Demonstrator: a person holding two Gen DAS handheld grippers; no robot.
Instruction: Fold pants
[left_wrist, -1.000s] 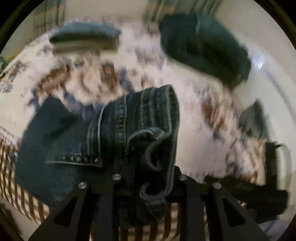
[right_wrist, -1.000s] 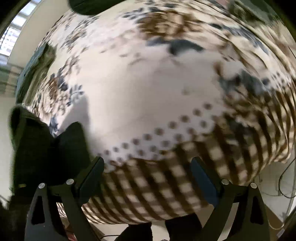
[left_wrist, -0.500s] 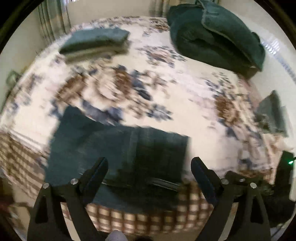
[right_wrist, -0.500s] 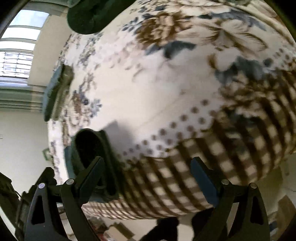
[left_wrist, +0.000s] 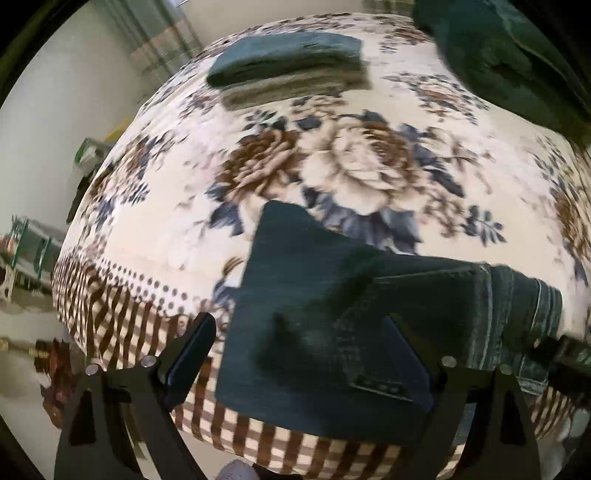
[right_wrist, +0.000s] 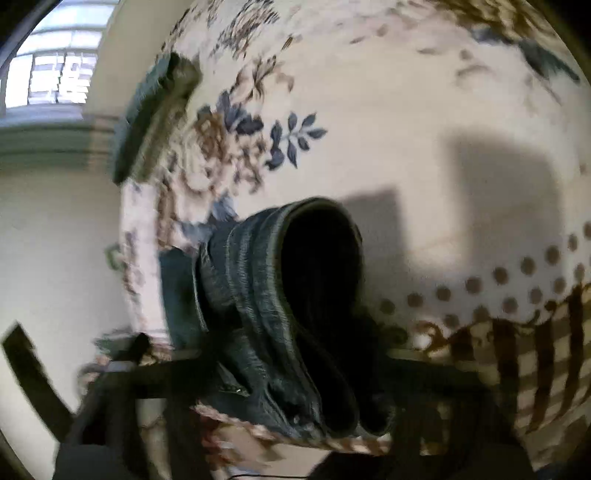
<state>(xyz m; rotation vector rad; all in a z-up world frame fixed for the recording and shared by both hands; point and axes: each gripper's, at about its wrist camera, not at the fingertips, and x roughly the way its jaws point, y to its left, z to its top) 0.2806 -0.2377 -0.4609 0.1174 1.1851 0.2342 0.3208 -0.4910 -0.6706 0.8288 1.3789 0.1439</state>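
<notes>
Dark blue jeans (left_wrist: 332, 317) lie folded on the near edge of the floral bedspread (left_wrist: 332, 166). My left gripper (left_wrist: 306, 354) is open and empty, its fingers hovering over the jeans' near part. In the right wrist view the jeans' waistband end (right_wrist: 280, 314) fills the middle, bunched in thick layers. My right gripper (right_wrist: 295, 398) is closed in on that waistband end; its fingers are dark and blurred. The right gripper also shows at the right edge of the left wrist view (left_wrist: 565, 358), at the waistband.
A stack of folded dark garments (left_wrist: 291, 70) lies at the far side of the bed, also visible in the right wrist view (right_wrist: 151, 110). A dark green blanket pile (left_wrist: 509, 55) sits at the far right. The checked bed border (left_wrist: 122, 306) drops off toward me.
My left gripper let go of the jeans, opened and drew back to the left. My right gripper, open over bare bedspread before, has moved to the waistband end and closed on it.
</notes>
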